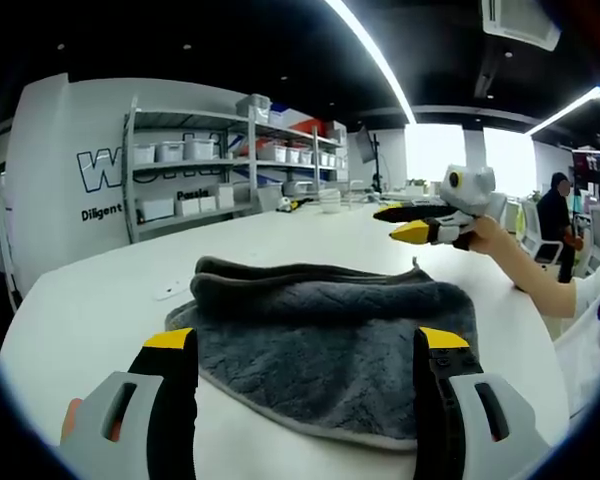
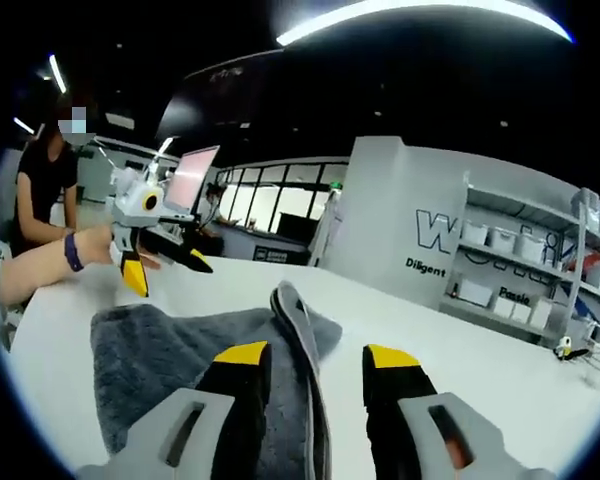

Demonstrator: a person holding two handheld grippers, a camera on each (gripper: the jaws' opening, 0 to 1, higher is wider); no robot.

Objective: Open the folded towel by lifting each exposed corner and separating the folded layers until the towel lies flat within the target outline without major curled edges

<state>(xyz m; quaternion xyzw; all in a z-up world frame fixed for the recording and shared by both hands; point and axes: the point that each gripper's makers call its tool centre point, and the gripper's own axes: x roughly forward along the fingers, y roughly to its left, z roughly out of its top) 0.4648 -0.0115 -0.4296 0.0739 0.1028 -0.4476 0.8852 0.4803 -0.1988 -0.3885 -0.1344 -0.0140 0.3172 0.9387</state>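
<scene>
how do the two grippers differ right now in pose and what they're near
The left gripper sits low over the grey towel, jaws wide apart and empty. The right gripper is raised off the table, beyond the towel's far edge, jaws closer together; in its own view a lifted towel fold rises between them, grip unclear. Both have yellow-tipped black jaws and grey bodies.

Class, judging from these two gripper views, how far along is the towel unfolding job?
Done: little; the grey towel lies folded in layers on the white table. In hand: in the right gripper view, a raised towel edge stands between the open right gripper jaws. The left gripper is open, holding nothing. Left: separating layers, flattening.
</scene>
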